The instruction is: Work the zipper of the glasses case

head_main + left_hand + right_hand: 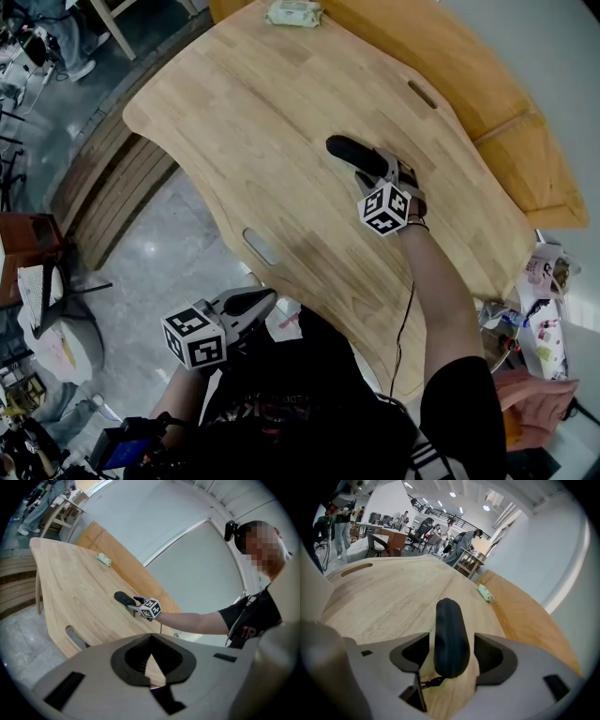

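A dark, long glasses case lies on the wooden table, right of the middle. My right gripper reaches over its near end. In the right gripper view the case runs lengthwise between the two open jaws of the right gripper, with a small gap on each side. A short black zipper cord hangs at the case's near end. My left gripper is shut and empty, held off the table's near edge by my body. From the left gripper the case shows far off.
A pale green packet lies at the table's far end. The tabletop has a slot by the near edge and another slot on the far right. An orange table adjoins on the right. Chairs and people stand beyond the table.
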`<state>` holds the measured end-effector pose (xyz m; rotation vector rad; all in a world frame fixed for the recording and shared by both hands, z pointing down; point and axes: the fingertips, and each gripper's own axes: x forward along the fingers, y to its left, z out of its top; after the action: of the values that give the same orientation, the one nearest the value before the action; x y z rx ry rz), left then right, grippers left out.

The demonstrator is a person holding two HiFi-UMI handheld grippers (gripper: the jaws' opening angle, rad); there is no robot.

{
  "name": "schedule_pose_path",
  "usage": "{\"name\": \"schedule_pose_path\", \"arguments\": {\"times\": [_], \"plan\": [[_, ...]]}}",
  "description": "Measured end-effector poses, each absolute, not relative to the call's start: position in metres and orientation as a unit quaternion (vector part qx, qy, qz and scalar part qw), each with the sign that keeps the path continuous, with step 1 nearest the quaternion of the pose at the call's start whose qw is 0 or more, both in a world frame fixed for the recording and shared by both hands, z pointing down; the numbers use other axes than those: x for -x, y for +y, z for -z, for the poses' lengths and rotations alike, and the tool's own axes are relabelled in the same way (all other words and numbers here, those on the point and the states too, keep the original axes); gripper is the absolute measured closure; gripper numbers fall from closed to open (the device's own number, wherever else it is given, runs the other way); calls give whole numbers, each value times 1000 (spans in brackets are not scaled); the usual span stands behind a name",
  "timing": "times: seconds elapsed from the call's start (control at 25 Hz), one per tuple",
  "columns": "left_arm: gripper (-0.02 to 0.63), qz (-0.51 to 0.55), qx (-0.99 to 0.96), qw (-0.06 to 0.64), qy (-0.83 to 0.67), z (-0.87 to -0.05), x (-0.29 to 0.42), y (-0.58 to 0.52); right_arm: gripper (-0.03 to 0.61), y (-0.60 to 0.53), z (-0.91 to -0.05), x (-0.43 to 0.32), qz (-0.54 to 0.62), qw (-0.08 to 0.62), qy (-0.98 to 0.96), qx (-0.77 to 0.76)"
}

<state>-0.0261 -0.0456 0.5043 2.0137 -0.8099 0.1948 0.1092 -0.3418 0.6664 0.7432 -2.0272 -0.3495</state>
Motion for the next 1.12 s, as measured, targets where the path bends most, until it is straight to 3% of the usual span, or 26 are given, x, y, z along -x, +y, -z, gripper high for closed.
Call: {"name": "schedule_pose_path", "arguments": {"times": [0.2,0.24,0.28,0.52,0.68,0.88,1.12], "plan": [[603,-75,-835,451,-306,-497,26,-49,282,-320,-617,-118,112,393,-840,-356],[603,-74,-839,449,-299,-495,25,-51,357,-313,-606,-121,89,374,-846,-369],[603,-73,-843,446,-292,-492,25,-53,563,-305,-594,-123,56,350,-854,-381],[603,-79,-874,422,-227,-478,16,-60,565,-233,-522,-114,-187,136,-885,-405],[602,-81,-893,402,-186,-466,9,-56,565,-174,-474,-97,-266,23,-883,-386],[603,-76,-906,389,-149,-452,14,-45,565,-110,-427,-66,-294,-53,-879,-373],[603,-73,-915,378,-123,-449,16,-30,565,-47,-420,-34,-304,-72,-875,-370]]}}
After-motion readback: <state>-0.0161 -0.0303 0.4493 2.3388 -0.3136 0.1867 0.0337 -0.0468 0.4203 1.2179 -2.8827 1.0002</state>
